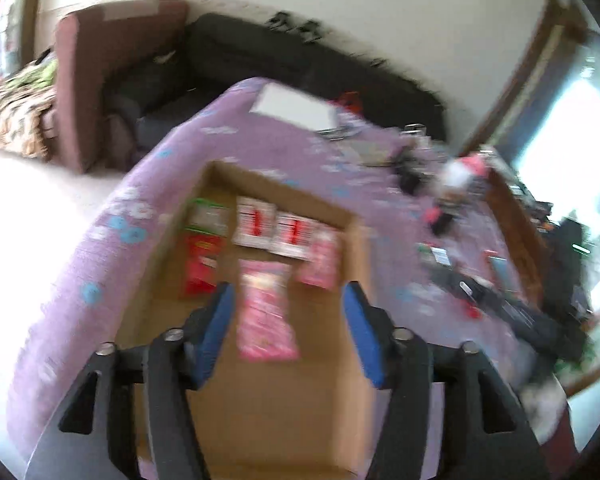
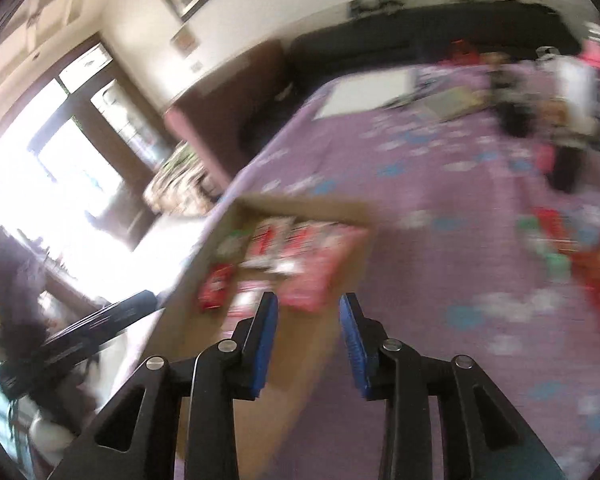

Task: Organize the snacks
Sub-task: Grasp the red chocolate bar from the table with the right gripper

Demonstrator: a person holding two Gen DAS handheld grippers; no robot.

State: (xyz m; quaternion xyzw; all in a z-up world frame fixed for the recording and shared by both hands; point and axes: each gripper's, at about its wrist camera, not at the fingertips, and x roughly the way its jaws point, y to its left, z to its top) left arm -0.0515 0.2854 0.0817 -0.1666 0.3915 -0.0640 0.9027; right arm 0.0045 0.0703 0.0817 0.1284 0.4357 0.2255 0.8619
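A shallow cardboard box lies on the purple cloth and holds several snack packets: a pink one, a second pink one, two white-and-red ones, a red one and a green-edged one. My left gripper is open and empty above the box, its jaws either side of the near pink packet. My right gripper is open and empty above the box's right edge. More loose packets lie on the cloth at the right. Both views are blurred.
The purple flowered cloth covers the table. White paper and dark clutter lie at the far end. A dark sofa stands behind. A black device sits left of the box.
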